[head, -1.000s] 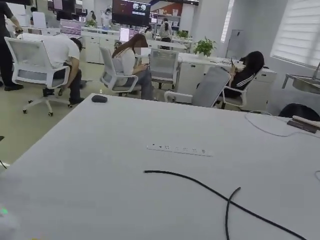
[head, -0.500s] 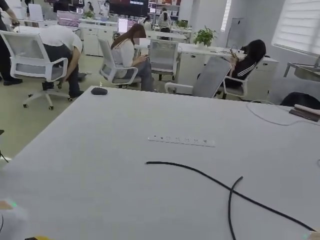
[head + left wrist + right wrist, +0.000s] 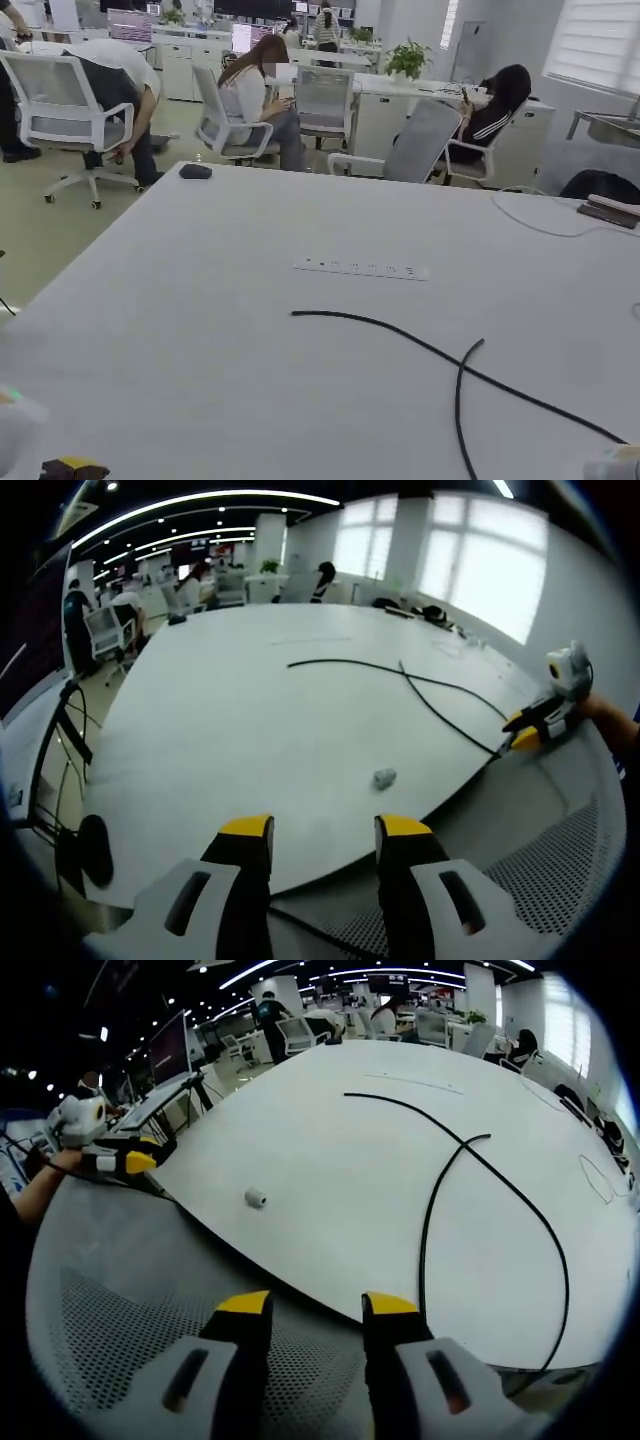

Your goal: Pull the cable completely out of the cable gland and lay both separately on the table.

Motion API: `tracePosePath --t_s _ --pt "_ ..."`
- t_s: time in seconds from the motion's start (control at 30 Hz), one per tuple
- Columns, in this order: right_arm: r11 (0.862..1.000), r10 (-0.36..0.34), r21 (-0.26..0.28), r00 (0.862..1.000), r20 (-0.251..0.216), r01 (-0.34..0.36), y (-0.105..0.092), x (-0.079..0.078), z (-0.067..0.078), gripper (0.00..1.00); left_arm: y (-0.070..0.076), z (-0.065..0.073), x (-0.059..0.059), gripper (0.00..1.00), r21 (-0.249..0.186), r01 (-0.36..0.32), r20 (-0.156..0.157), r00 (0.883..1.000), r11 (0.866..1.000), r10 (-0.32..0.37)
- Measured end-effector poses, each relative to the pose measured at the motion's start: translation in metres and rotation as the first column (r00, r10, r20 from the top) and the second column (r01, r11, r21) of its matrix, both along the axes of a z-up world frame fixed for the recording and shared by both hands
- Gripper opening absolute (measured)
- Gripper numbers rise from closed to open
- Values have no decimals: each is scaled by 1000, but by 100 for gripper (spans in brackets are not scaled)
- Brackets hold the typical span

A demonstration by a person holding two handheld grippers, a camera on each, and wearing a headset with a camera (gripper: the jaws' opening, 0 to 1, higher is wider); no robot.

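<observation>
The cable [image 3: 420,685] lies loose across the middle of the white surface [image 3: 220,710]. It is a thin black run that bends and crosses itself once, with one end pointing toward the far edge and another stretch reaching the near edge. The cable gland [image 3: 384,777] sits on its own close to the near edge, well apart from the cable, so the two already look separated.

The left gripper [image 3: 322,830] has its jaws apart and empty, held just off the near edge above a mesh chair [image 3: 560,870]. The right gripper [image 3: 316,1310] is the same, with its jaws apart and nothing between them.

The cable looks light and limp but springy enough to keep its curves. It would likely drag and swing if lifted by one end, so a pinch square across a straight stretch, away from the crossing, should hold best. The gland is a small pale cylinder, probably hard plastic, light and inclined to roll or squirt out of the jaws. Closing across its round body, with the axis lying flat between the pads, seems the safest hold
</observation>
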State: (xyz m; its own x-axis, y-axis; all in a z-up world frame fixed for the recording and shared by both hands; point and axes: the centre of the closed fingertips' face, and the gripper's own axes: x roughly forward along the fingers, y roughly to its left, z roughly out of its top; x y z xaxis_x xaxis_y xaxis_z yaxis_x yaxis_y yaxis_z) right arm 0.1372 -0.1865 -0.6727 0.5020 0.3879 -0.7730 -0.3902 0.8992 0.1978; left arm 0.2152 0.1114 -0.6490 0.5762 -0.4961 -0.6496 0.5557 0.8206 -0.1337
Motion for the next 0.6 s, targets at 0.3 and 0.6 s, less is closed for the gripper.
tracePosePath --t_s 0.3,0.6 --pt "999 -38 2 999 -4 38 -4 1 -1 38 1 1 -1 40 -6 -10 0 1000 1000 10" --pt "999 -37 12 999 -15 37 -4 0 -2 37 -1 0 -3 39 -5 -8 -10 1000 1000 8"
